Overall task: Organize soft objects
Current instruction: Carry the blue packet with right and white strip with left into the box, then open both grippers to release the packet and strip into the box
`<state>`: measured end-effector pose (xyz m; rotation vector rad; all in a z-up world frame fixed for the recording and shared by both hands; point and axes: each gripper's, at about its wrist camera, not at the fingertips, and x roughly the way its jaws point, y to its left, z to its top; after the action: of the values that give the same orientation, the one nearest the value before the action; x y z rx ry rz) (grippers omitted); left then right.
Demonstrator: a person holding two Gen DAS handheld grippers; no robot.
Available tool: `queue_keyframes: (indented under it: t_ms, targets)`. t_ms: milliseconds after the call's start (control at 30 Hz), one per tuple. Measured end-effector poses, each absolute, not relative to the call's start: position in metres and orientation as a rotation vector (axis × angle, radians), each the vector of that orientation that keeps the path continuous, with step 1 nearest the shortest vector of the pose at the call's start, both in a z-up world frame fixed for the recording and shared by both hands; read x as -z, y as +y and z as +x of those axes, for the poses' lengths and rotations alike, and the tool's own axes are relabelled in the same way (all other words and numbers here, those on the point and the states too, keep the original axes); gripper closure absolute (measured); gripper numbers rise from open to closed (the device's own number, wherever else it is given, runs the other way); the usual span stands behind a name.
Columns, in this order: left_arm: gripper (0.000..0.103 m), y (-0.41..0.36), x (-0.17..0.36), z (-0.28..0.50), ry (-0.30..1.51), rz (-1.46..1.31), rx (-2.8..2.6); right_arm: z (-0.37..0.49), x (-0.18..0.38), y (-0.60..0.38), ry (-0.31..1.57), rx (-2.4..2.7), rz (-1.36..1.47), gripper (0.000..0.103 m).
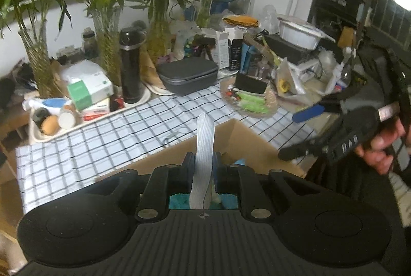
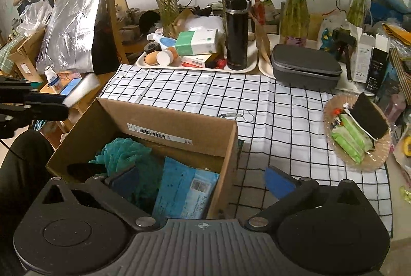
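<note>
A cardboard box stands on the checked tablecloth. Inside it lie a teal fluffy cloth and a blue packet. My left gripper is shut on a thin white striped soft piece, held upright above the box. It also shows in the right wrist view at the far left. My right gripper is open and empty, one finger over the box, the other over the cloth. It shows in the left wrist view at the right.
A woven basket with green packets and a black sponge sits at the right. A grey case, a black flask, trays of clutter and vases of bamboo line the back. A small cord lies on the cloth.
</note>
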<state>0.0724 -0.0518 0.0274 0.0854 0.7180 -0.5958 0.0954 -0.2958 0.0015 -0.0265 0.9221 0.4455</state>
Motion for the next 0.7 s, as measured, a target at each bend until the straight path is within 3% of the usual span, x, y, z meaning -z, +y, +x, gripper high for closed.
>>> queue_keyframes:
  t_ms: [67,133,200,700]
  targets:
    - [0.078,-0.055,-0.025,0.078,0.735,0.038,0.621,0.094,-0.001,-0.298,0.925,-0.453,-0.025,0.0]
    - [0.053,-0.057,-0.023,0.082,0.737,0.028,0.598,0.094,-0.001,-0.3,0.924,-0.459,-0.027,0.0]
    - [0.045,-0.058,-0.024,0.08,0.719,0.049,0.562,0.094,0.0,-0.302,0.923,-0.457,-0.03,0.0]
    - [0.045,-0.04,-0.013,0.07,0.775,0.173,0.474,0.099,0.015,-0.294,0.953,-0.464,-0.017,0.0]
